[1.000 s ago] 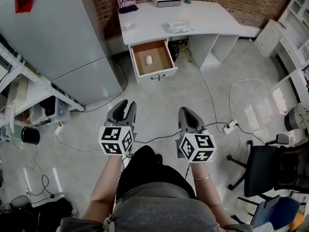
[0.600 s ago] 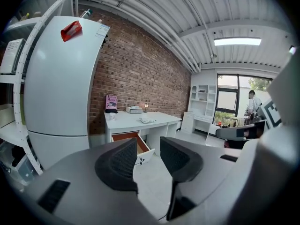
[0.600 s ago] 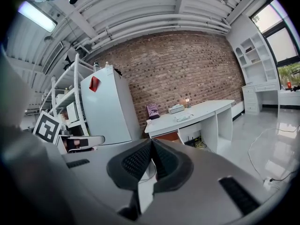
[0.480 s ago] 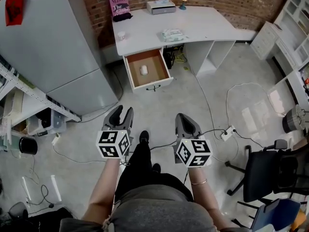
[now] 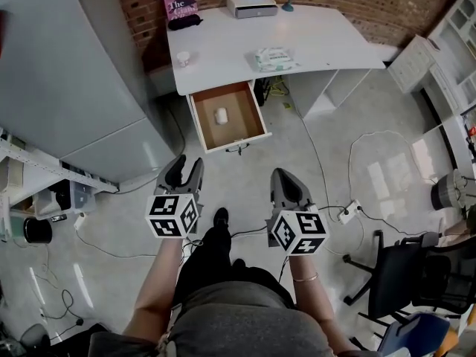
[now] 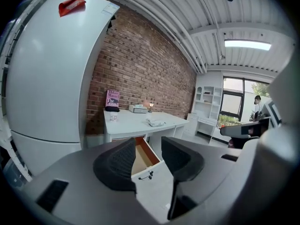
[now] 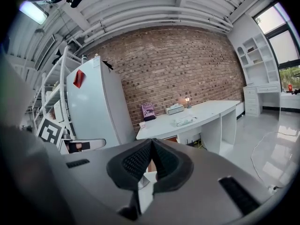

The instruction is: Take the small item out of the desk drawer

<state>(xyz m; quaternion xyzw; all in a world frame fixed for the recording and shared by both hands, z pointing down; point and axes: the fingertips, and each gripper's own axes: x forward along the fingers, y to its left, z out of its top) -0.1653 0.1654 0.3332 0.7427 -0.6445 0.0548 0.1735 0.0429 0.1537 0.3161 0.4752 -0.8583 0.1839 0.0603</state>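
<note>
The white desk [image 5: 230,47] stands against the brick wall with its drawer [image 5: 253,112] pulled out. A small white item [image 5: 221,114] lies on the drawer's wooden bottom. Both grippers hover over the floor, short of the drawer. My left gripper [image 5: 184,169] is open; its jaws have just been opening and hold nothing. In the left gripper view the drawer [image 6: 140,159] shows through the gap of that gripper [image 6: 148,148]. My right gripper [image 5: 287,178] is shut and empty, its pads meeting in the right gripper view [image 7: 151,145].
A grey refrigerator [image 5: 67,88] stands left of the desk. On the desk are a pink book [image 5: 178,0], a cup [image 5: 183,58], a tissue pack [image 5: 274,56] and a box [image 5: 251,4]. Cables and a power strip [image 5: 347,213] cross the floor. An office chair [image 5: 413,274] is at right.
The person has walked toward the desk, so both grippers are closer to the drawer. The left jaws have spread wider; the right jaws stay shut.
</note>
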